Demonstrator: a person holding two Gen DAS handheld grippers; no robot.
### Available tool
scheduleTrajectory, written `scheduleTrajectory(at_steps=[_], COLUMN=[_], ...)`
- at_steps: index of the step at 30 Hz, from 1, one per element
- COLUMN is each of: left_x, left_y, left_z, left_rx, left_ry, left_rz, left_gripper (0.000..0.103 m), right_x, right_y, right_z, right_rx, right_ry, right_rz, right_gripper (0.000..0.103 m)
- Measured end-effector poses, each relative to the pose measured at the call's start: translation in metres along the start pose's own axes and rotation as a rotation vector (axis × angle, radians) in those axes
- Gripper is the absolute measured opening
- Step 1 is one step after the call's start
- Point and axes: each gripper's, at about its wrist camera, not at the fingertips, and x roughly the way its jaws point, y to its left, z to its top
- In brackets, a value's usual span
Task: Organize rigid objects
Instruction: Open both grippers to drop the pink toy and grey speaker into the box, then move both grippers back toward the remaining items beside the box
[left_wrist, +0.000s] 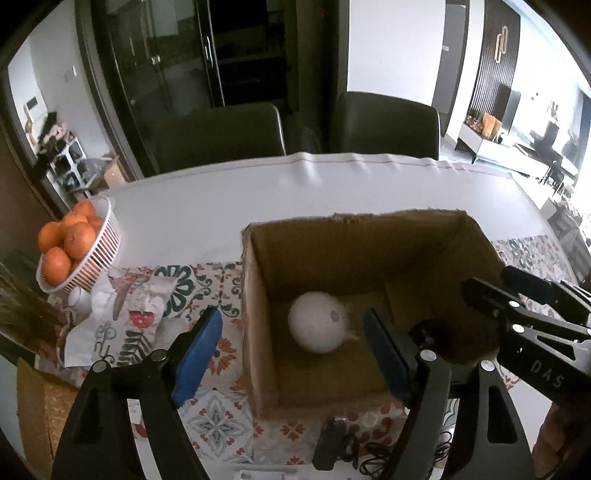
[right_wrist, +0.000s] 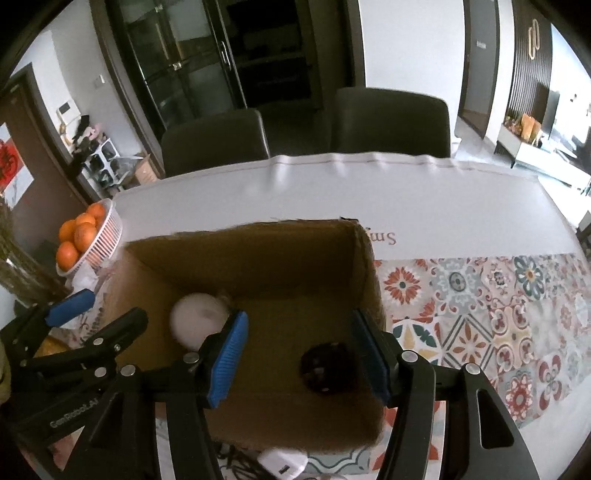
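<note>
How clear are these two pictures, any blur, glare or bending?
Left wrist view: fisheye bends the table edge, bright window glare at right, white ball fairly sharp. Right wrist view: same bending, white ball slightly smeared, dark object in the cardboard box lost in shadow.

Daylight floods in from the right, glaring; the room's left stays dim, and fisheye edges bend and darken.

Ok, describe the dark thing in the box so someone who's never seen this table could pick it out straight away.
Find the open cardboard box standing on the patterned runner in the middle of the table. Two things lie on its floor; the dark round object is toward the right wall, below the right claw. Its neighbour, the pale white ball, is larger and lies to the left.
</note>
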Motion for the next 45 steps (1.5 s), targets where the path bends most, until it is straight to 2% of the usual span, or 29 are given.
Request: scheduleTrajectory(at_steps=[12, 25, 32, 42, 45], left_x=[-0.062, -0.093, -0.101, -0.122, -0.125], left_y=[-0.004, -0.006, -0.018, -0.028, -0.031], left_z=[-0.021, -0.077, -0.11, -0.146, -0.156], left_rx=[0.015, -0.019, 0.022, 0.054, 0.064], left_ry=[-0.152, -0.193, -0.216, -0.287, -0.287], left_rz=[0.022, -0.035, -0.021, 0.004, 0.002], left_gripper=[0.079, 0.08, 0.08, 0.08, 0.08], right_x=[-0.052, -0.095, -0.109, -0.117, -0.12], right_y=[0.005, 0.013, 0.01, 0.004, 0.003], right_z=[-0.02, -0.068, -0.1, -0.138, -0.15], right_rx=[-0.017, -0.057, -0.078, -0.066, -0.069], right_ry=[-0.127, -0.224, -0.265, -0.276, -0.292], right_rz=[-0.012, -0.017, -0.049, -0.041, -0.042], right_gripper=[0.06, 0.063, 0.065, 0.066, 0.066])
